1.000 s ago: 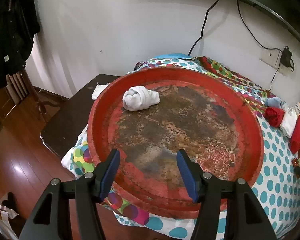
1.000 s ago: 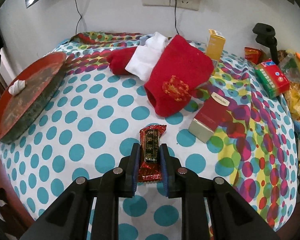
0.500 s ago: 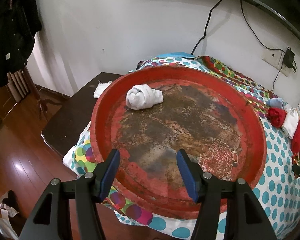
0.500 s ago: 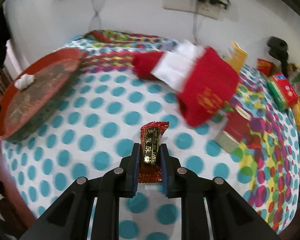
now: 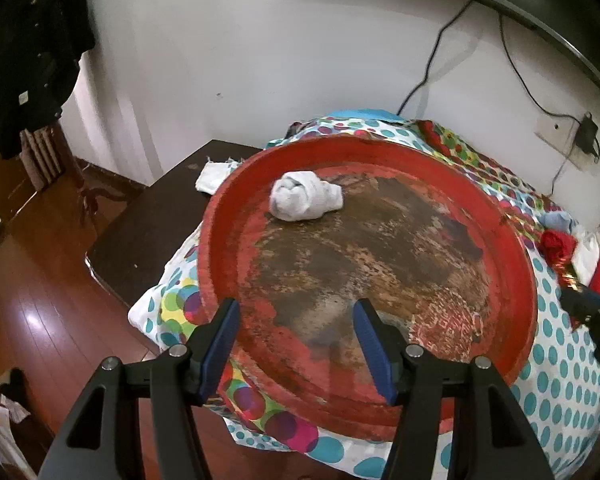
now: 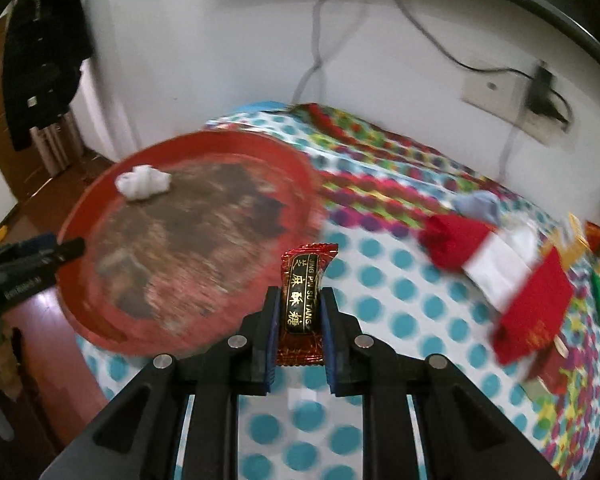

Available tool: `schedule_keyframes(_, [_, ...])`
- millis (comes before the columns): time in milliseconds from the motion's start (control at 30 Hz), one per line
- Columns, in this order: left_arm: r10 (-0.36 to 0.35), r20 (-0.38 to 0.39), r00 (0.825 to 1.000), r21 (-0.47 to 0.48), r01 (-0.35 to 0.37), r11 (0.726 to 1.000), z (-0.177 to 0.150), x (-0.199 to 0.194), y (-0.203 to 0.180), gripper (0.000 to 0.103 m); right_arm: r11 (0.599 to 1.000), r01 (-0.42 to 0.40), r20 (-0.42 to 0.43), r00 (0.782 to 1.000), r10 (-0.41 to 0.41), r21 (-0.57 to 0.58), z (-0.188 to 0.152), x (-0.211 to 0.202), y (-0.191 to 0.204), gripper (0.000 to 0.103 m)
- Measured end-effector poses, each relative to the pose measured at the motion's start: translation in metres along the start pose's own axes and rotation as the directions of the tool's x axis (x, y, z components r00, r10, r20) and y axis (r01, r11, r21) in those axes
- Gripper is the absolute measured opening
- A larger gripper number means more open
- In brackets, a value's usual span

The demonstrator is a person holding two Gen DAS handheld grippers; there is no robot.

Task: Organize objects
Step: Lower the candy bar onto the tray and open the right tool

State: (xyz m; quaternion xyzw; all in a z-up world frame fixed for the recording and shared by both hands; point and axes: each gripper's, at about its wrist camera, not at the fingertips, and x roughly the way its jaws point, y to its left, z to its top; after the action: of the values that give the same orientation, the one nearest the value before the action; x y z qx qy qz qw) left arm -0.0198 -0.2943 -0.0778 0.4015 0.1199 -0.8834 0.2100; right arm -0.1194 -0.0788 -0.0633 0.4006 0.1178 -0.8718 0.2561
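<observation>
step: right gripper (image 6: 300, 316) is carrying wrapped candy (image 6: 305, 300), jaws clamped on it | left gripper (image 5: 296, 340) is waiting wide open, empty, at near rim of red tray (image 5: 516, 248) | next: probably bringing candy over tray near table's left edge, then releasing

Readable on the red foil candy wrapper (image 6: 302, 304) with its black and gold centre band: "JING PIN SU TANG" in gold Latin capitals down one edge, and beside it a column of gold Chinese characters, the lower three reading 麻酥糖. Printed in white on the black body of the left gripper (image 6: 28, 258), left of that wrapper: small lettering, too blurred to make out. Elsewhere nothing legible; box prints right of the wrapper smeared by motion.
</observation>
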Motion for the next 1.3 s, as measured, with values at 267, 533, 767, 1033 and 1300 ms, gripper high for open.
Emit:
schedule_keyframes(267, [0.042, 0.017, 0.999, -0.029, -0.041, 0.999, 0.003, -0.001, 0.010, 0.060, 0.996, -0.066, -0.036, 0.997, 0.064, -0.059, 0.025, 0.036, 0.057, 0.018])
schedule_keyframes(533, [0.068, 0.031, 0.997, -0.042, -0.067, 0.997, 0.004, -0.002, 0.016, 0.060, 0.990, -0.109, -0.088, 0.991, 0.102, -0.090, 0.036, 0.064, 0.093, 0.018])
schedule_keyframes(767, [0.066, 0.022, 0.998, -0.061, -0.065, 0.996, 0.005, 0.000, 0.022, 0.060, 0.985, -0.127, -0.112, 0.987, 0.114, -0.114, 0.046, 0.083, 0.114, 0.018])
schedule_keyframes(1033, [0.050, 0.016, 0.999, -0.059, -0.049, 0.997, 0.004, 0.002, 0.021, 0.060, 0.983, -0.122, -0.124, 0.987, 0.105, -0.138, 0.052, 0.097, 0.121, 0.018])
schedule_keyframes(1300, [0.034, 0.008, 0.999, -0.042, -0.034, 0.999, 0.003, 0.003, 0.016, 0.060, 0.982, -0.117, -0.127, 0.987, 0.098, -0.146, 0.048, 0.101, 0.121, 0.021])
